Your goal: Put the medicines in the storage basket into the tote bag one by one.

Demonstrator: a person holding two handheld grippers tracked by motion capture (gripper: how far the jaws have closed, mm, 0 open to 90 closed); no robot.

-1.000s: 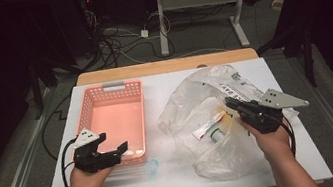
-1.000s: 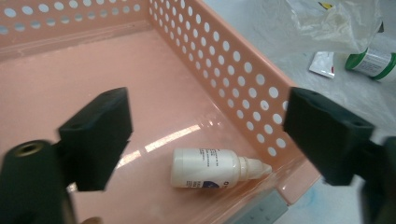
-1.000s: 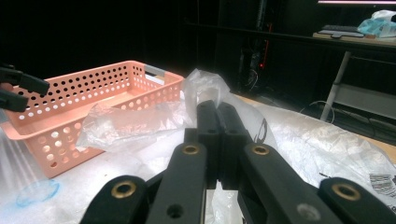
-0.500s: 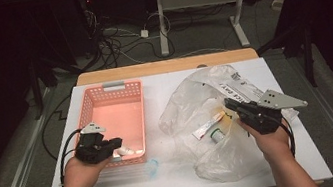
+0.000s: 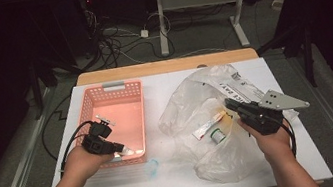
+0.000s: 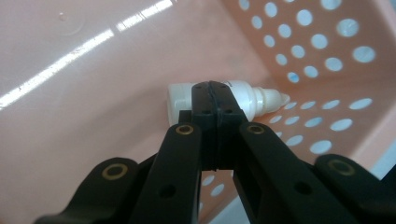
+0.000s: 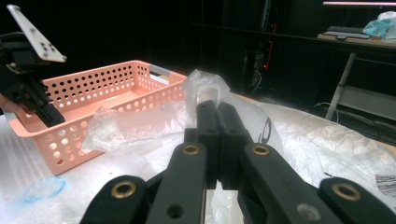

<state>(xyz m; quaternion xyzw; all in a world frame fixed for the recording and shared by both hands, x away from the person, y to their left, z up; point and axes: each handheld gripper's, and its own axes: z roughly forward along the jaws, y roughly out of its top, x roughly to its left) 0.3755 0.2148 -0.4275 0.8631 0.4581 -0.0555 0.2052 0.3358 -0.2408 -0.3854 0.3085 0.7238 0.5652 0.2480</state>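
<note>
My left gripper point(image 5: 118, 149) reaches over the near rim of the pink basket point(image 5: 103, 89), its jaws shut pad to pad. A small white dropper bottle point(image 6: 247, 95) lies on the basket floor point(image 6: 93, 140) just past the tips of that gripper point(image 6: 212, 91), by the perforated wall. From above, the bottle point(image 5: 131, 153) sits in the near right corner. My right gripper point(image 5: 229, 105) rests at the clear plastic bag point(image 5: 215, 156). Its jaws are shut, and bag film point(image 7: 205, 86) bunches up at the tips of the right gripper point(image 7: 217, 108).
Inside the bag lie a white tube point(image 5: 209, 125) and a small green-topped jar point(image 5: 218, 136). A pale blue cap point(image 5: 152, 166) rests on the white table in front of the basket. Cables and a desk frame stand beyond the far edge.
My left hand has moved from the table's left side over the basket's near rim, and its jaws have gone from wide apart to shut. The right hand has kept still.
</note>
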